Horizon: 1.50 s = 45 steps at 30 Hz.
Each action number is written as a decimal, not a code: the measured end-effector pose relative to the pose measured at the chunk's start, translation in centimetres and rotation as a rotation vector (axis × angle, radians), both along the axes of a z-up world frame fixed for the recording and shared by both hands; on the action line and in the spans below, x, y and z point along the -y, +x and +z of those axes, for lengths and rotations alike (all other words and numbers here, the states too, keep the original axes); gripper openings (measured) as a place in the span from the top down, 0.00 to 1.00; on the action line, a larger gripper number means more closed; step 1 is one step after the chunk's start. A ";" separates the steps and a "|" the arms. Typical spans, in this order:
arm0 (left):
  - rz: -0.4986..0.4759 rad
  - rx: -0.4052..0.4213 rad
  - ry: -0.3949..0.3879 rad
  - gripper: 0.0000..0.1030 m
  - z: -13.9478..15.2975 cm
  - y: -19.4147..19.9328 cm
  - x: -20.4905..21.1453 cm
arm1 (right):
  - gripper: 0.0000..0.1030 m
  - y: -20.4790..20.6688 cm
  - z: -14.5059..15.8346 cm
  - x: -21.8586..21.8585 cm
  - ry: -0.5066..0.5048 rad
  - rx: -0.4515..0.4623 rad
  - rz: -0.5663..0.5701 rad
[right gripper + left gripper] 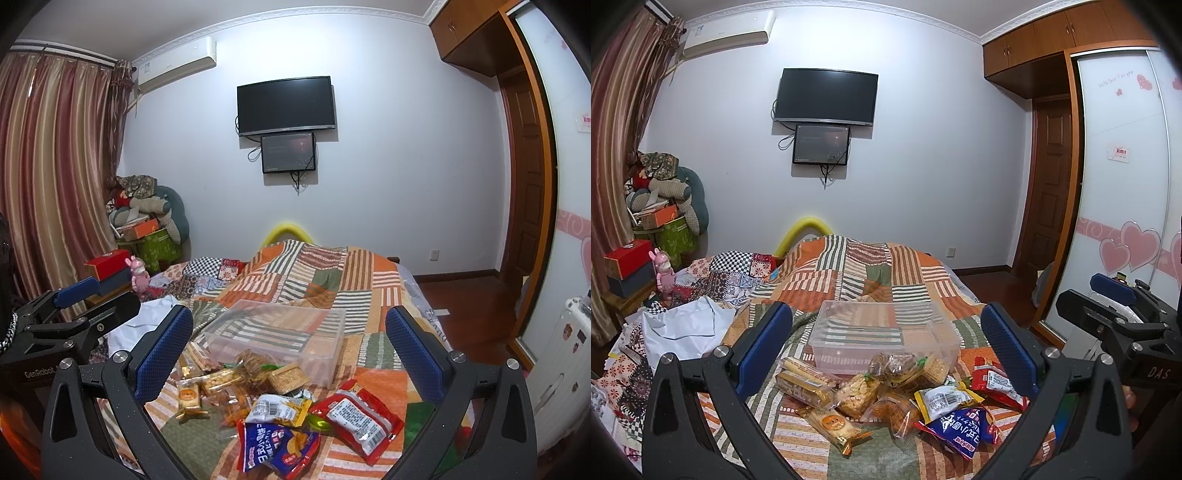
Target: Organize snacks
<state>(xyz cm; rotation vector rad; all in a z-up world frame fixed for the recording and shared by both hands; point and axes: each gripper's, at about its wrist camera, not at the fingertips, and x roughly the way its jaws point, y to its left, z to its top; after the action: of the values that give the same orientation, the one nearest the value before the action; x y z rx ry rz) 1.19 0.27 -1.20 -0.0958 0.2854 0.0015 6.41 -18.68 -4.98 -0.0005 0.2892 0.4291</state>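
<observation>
Both your left tongs and right tongs hang apart and empty over the bed. The snacks lie heaped on the quilt at the near end of the bed, touching the near wall of the clear box, which looks empty. Start with a packet at the heap's outer edge, such as the red packet under your right tongs. Pinch one flat side only, lift clear of its neighbours, then lower it well inside the box before letting go.
</observation>
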 end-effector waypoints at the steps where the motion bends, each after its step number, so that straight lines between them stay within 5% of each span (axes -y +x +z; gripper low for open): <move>1: 0.001 0.001 0.000 0.00 0.0 0.0 0.0 | 0.00 0.0 0.0 0.0 0.001 -0.001 -0.001; 17: -0.004 -0.046 -0.031 0.00 -1.0 1.0 -1.2 | 0.00 1.4 -0.9 0.4 -0.023 -0.047 -0.020; 25: 0.011 -0.154 -0.044 0.17 -3.2 3.4 -2.6 | 0.00 4.1 -2.6 2.3 0.047 -0.180 -0.007; 35: -0.010 -0.390 -0.038 0.34 -8.5 7.0 -4.8 | 0.33 6.5 -7.6 2.2 0.001 -0.399 0.050; 45: 0.001 -0.560 -0.083 0.35 -14.1 8.7 -5.9 | 0.37 6.9 -11.3 1.0 -0.034 -0.550 0.116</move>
<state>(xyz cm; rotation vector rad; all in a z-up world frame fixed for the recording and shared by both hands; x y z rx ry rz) 9.89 6.15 -15.30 -0.1777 0.8450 0.0176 13.27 -19.64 -16.23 0.0688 0.8411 0.5359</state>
